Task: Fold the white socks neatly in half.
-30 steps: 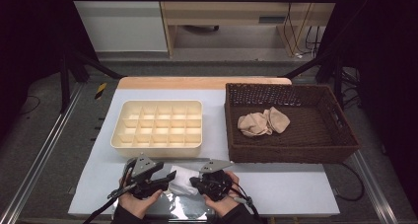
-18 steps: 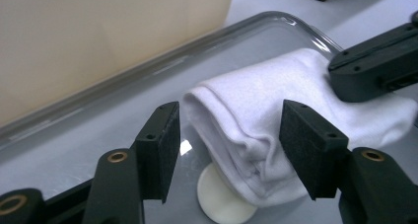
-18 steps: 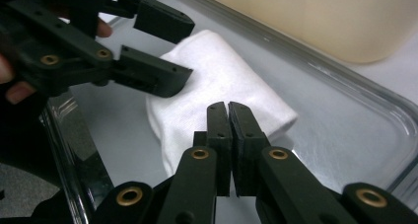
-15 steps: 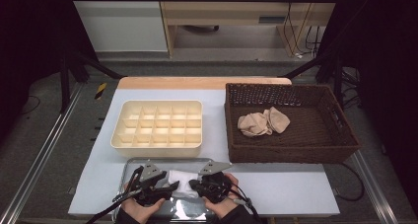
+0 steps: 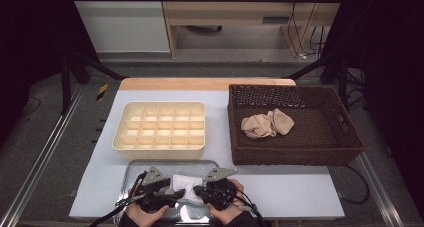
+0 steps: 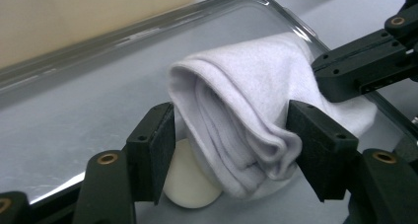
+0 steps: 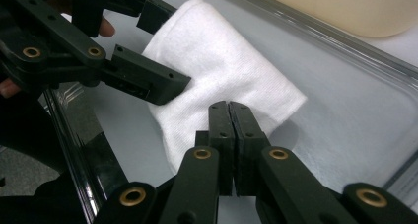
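A white rolled sock [image 5: 184, 181] lies on a metal tray [image 5: 170, 161] at the table's near edge. My left gripper [image 6: 231, 135] straddles one end of the sock [image 6: 246, 81]; its jaws have just been opening and stand wide beside the cloth. A cream rounded object [image 6: 190, 189] peeks out under the sock by one jaw. My right gripper [image 7: 229, 110] is shut, its tips pinched on the other end of the sock [image 7: 222, 61]. In the high view the left gripper [image 5: 175, 191] and right gripper [image 5: 197, 191] face each other across the sock.
A cream compartment organizer [image 5: 160, 105] stands just behind the tray. To its right a brown wicker basket [image 5: 295, 154] holds beige socks [image 5: 265, 124]. Bare pale tabletop [image 5: 290, 187] lies to the right of the tray.
The left gripper's jaws have spread wider around the sock. The white sock now shows between the two grippers. Both hands stay over the tray.
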Demonstrator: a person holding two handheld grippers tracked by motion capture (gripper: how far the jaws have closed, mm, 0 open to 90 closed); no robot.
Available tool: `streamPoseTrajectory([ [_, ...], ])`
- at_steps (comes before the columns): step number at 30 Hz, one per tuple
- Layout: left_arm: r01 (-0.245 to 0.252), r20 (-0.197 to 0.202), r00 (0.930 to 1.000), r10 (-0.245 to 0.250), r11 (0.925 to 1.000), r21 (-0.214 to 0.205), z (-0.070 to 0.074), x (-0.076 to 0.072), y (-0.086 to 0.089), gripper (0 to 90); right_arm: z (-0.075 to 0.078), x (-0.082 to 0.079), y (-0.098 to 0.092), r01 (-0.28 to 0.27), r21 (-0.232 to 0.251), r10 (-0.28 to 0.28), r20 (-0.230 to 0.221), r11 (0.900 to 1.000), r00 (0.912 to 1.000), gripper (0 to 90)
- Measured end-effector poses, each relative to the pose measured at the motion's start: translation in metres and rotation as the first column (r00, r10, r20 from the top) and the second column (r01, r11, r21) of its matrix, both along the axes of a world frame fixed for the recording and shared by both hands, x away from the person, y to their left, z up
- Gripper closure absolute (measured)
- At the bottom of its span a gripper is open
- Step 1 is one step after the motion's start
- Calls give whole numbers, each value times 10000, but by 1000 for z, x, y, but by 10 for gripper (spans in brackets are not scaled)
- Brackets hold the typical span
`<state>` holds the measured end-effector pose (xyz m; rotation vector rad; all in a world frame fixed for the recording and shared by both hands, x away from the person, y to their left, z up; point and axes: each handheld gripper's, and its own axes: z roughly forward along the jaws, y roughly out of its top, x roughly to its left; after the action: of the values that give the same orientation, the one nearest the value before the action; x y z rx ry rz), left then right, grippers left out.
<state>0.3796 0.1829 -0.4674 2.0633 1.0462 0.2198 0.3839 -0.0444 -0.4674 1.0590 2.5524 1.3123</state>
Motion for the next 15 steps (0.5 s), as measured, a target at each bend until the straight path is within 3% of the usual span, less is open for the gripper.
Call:
streamPoseTrajectory([
  [5, 255, -321, 9991, -262, 9994, -229, -3, 0, -2, 371, -1, 0, -2, 70, -34, -70, 24, 10000, 10000, 883],
  [10, 498, -350, 9981, -514, 9978, -441, -3, -2, -3, 495, -1, -1, -3, 77, -65, -77, 9, 9999, 10000, 878],
  [15, 548, -684, 9958, -602, 9955, -777, -3, -1, -3, 616, -2, -1, -5, 78, -37, -78, -6, 10000, 10000, 860],
])
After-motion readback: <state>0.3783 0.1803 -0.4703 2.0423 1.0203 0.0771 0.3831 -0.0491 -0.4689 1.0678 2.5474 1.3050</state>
